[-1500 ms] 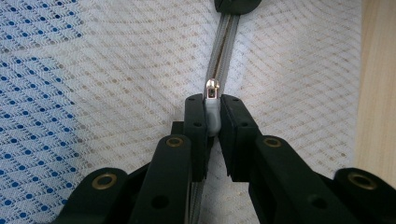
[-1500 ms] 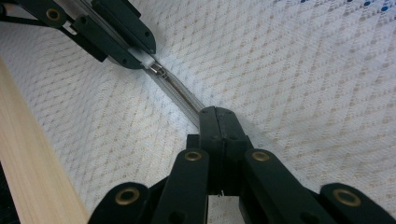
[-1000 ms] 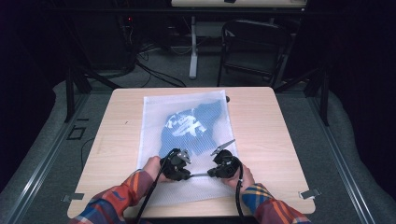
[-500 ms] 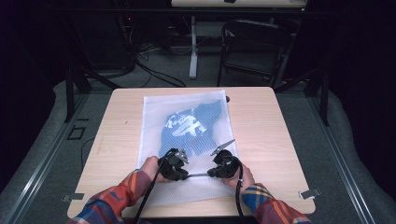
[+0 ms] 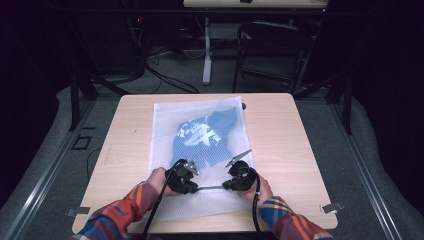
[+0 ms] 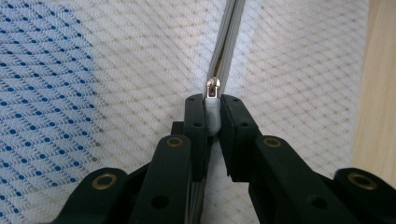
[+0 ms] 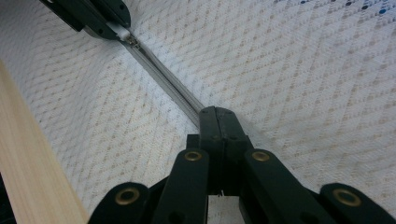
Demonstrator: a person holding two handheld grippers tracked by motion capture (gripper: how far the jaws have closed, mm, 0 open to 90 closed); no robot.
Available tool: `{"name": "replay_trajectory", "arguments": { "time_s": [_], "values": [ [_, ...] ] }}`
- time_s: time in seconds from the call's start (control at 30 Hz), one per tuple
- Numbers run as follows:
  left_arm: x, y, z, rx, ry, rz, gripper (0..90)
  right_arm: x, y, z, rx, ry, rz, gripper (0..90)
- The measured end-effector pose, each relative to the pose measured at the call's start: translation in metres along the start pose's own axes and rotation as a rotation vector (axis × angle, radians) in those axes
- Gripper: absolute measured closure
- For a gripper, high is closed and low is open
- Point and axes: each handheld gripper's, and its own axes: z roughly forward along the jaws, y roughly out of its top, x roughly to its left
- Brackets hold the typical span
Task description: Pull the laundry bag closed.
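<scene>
On the table (image 5: pixel 300 130), a white mesh bag (image 5: pixel 165 125) lies flat with a blue garment (image 5: pixel 207 137) inside.
Near its front edge, the left gripper (image 6: pixel 213 114) pinches the zipper pull (image 6: pixel 212 112); the right gripper (image 7: pixel 217 119), jaws closed, clamps the zipper tape (image 7: pixel 163 84).

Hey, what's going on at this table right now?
A person is working the zipper of a white mesh laundry bag that lies flat on the wooden table, with a blue garment inside. The left gripper is shut on the zipper pull tab. The right gripper is pinched shut on the zipper line farther along, holding the bag in place.
</scene>
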Motion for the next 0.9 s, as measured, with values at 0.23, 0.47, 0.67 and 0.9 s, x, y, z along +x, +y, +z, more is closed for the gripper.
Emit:
{"name": "replay_trajectory", "arguments": {
  "time_s": [0.23, 0.47, 0.67, 0.9],
  "values": [
    [0.001, -0.004, -0.002, -0.002, -0.001, -0.013, 81.8, 0.000, 0.000, 0.000, 0.000, 0.001, -0.002, 90.0],
    [0.002, -0.005, -0.003, 0.006, -0.001, -0.011, 81.7, 0.000, 0.000, 0.000, -0.002, 0.001, -0.005, 90.0],
    [0.003, -0.008, -0.005, 0.011, -0.004, -0.018, 81.7, 0.000, -0.001, 0.001, -0.014, 0.001, 0.003, 90.0],
    [0.005, -0.012, -0.008, 0.009, -0.002, -0.028, 81.7, 0.000, -0.001, 0.001, -0.015, 0.001, 0.003, 90.0]
  ]
}}
